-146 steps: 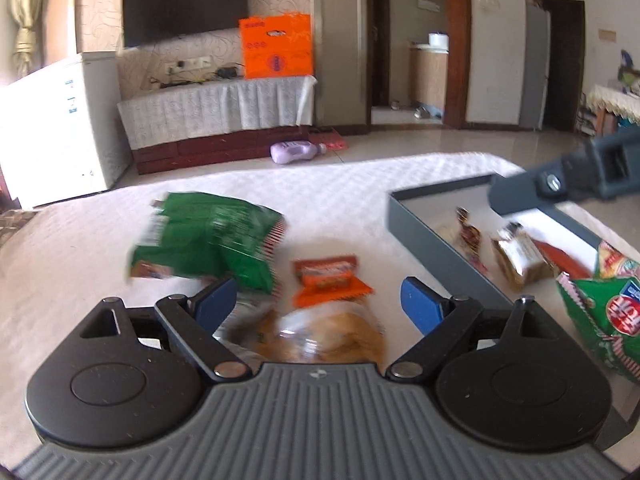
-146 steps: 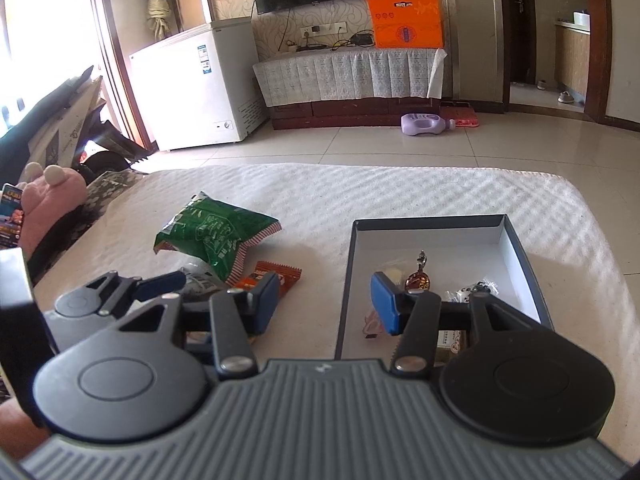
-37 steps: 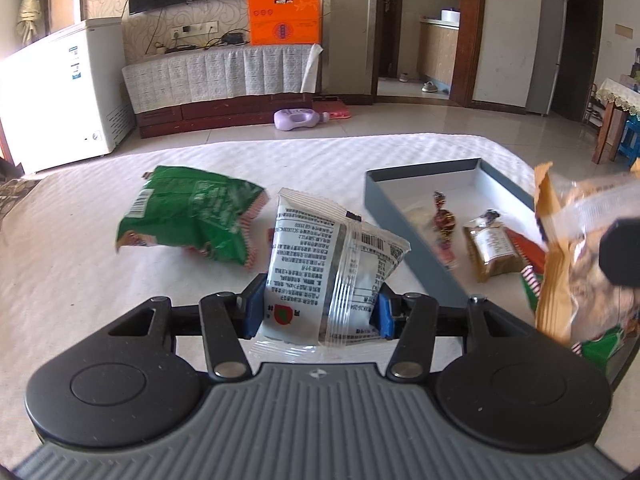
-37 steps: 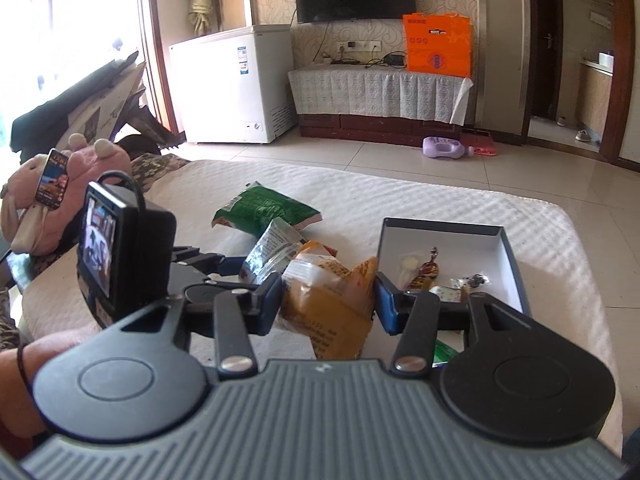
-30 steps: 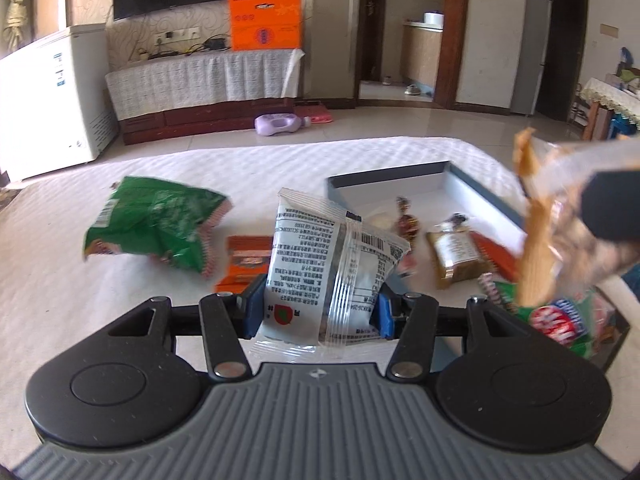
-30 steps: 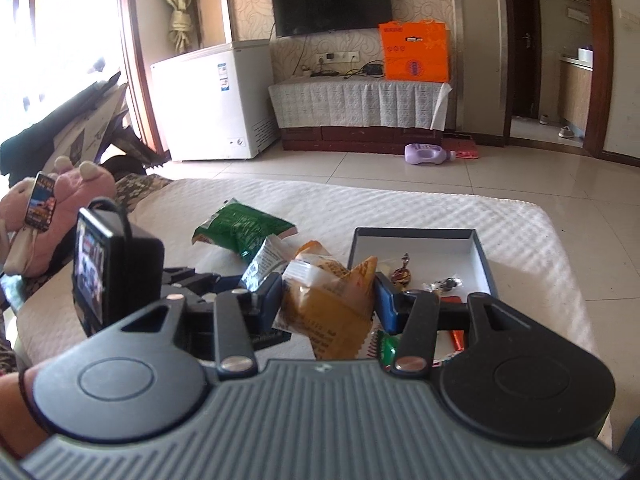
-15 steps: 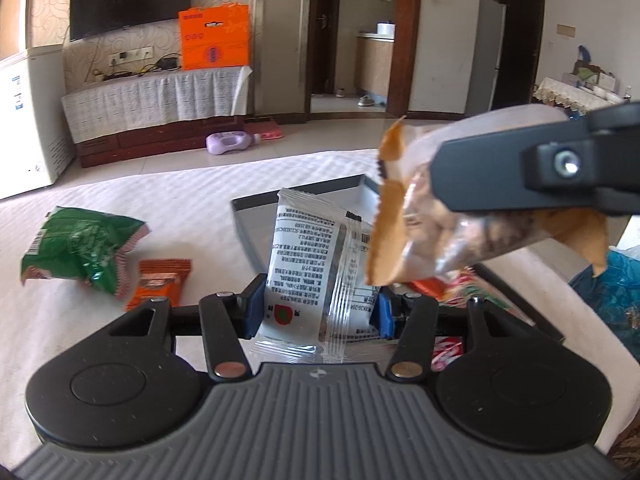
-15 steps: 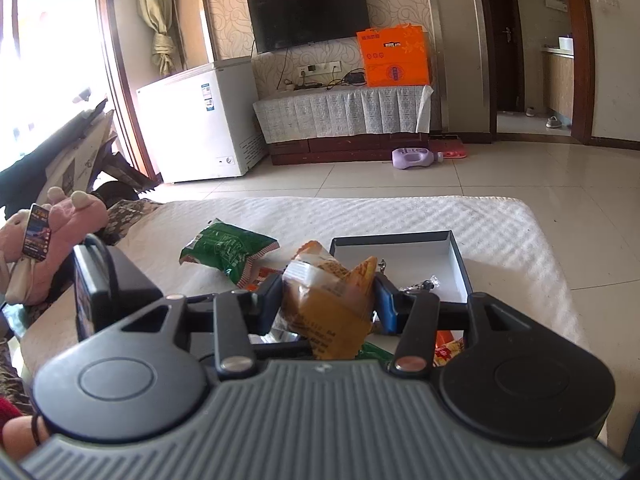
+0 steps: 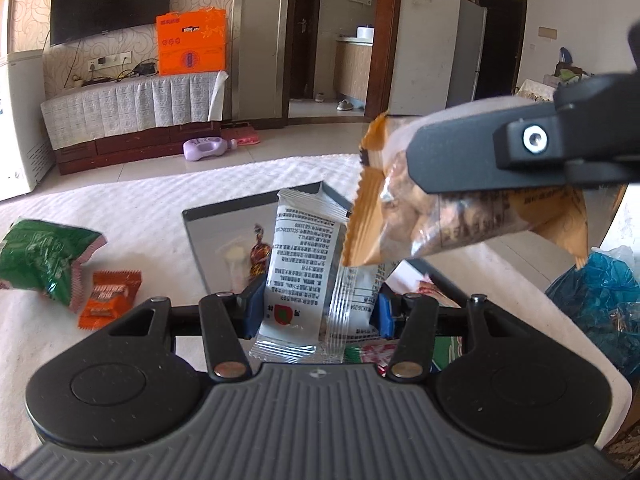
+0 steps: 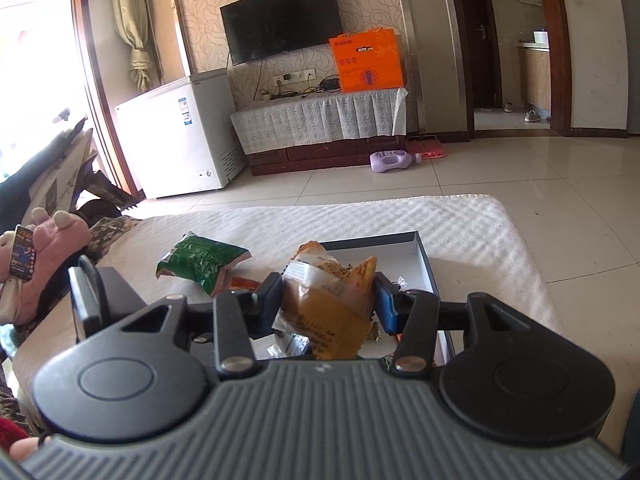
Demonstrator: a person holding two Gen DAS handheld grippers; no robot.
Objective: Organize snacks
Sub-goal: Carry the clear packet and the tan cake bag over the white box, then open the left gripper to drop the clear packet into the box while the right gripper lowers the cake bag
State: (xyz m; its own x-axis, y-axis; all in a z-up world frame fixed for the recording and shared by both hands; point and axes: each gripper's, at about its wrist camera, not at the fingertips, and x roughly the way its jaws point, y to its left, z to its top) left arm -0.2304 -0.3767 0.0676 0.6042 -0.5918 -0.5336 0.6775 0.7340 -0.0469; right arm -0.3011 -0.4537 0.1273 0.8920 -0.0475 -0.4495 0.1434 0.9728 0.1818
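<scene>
My left gripper (image 9: 318,308) is shut on a white snack packet (image 9: 304,268) printed with black text, held upright over the near end of the grey tray (image 9: 192,236). My right gripper (image 10: 326,306) is shut on an orange snack bag (image 10: 328,300), also above the tray (image 10: 424,258). In the left wrist view that orange bag (image 9: 400,220) hangs at the upper right under the right gripper's black finger (image 9: 480,160). A wrapped candy (image 9: 258,254) and other small snacks lie in the tray. A green bag (image 9: 36,260) and an orange bar (image 9: 108,294) lie on the white cloth.
The table wears a white quilted cloth (image 10: 360,216). A blue plastic bag (image 9: 600,304) sits at the right edge. A pink plush toy (image 10: 48,240) and a dark bundle lie off the left side. Beyond are a tiled floor, a white freezer (image 10: 180,140) and a TV cabinet.
Both grippers have moved over the tray with their packets. In the left wrist view the tray and green bag slid left, and the orange bag came closer and higher.
</scene>
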